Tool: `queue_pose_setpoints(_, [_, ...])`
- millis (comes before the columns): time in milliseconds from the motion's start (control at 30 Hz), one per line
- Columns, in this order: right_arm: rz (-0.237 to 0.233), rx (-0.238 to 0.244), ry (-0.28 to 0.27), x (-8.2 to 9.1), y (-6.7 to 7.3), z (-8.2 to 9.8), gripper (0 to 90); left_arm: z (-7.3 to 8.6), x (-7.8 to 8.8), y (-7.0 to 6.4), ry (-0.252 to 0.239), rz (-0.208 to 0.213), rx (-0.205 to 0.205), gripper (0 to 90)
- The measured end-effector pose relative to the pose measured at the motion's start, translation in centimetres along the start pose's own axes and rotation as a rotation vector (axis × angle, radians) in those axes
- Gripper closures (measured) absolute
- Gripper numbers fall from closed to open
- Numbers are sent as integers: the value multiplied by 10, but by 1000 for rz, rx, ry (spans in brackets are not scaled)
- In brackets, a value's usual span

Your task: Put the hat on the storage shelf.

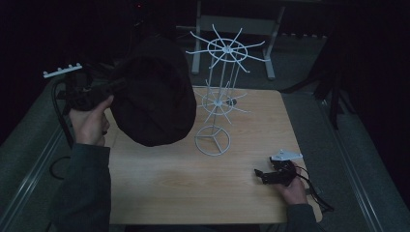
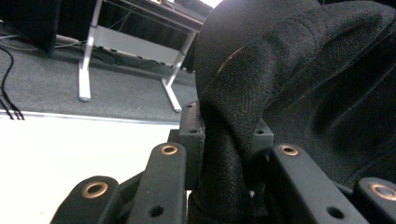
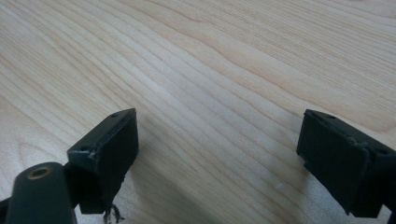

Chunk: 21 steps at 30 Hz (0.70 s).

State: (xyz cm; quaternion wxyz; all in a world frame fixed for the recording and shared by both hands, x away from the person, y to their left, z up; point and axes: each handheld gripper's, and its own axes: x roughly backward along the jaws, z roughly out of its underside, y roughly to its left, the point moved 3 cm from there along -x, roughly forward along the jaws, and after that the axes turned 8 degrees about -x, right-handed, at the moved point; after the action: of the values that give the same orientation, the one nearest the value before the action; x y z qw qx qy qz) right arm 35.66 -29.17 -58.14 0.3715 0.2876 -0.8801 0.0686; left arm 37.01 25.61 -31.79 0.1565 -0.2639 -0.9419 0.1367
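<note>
A large black fabric hat hangs in the air over the table's left side, beside a white wire rack. My left gripper is shut on the hat's edge; in the left gripper view a fold of the black felt is pinched between the two pads. The rack has two tiers of spokes and a ring base standing on the wooden table. My right gripper rests low on the table at the right, open; in the right gripper view its pads stand wide apart over bare wood.
A white metal frame stands on the dark carpet behind the table. A black cable trails from the right gripper towards the table's right edge. Grey carpet surrounds the table.
</note>
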Motion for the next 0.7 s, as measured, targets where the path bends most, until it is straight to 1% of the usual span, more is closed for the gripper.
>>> queue_pose_setpoints(133, [0,0,0,0,0,0,125,-1,0,1,-9,5,8,758])
queue_pose_setpoints(200, [0,0,0,0,0,0,125,-2,1,1,-18,12,22,758])
queue_pose_setpoints(400, [0,0,0,0,0,0,125,-3,0,3,-37,20,49,758])
queue_pose_setpoints(533, [0,0,0,0,0,0,125,-5,0,4,-51,20,69,756])
queue_pose_setpoints(700, [0,0,0,0,0,0,125,-8,0,3,-60,23,72,756])
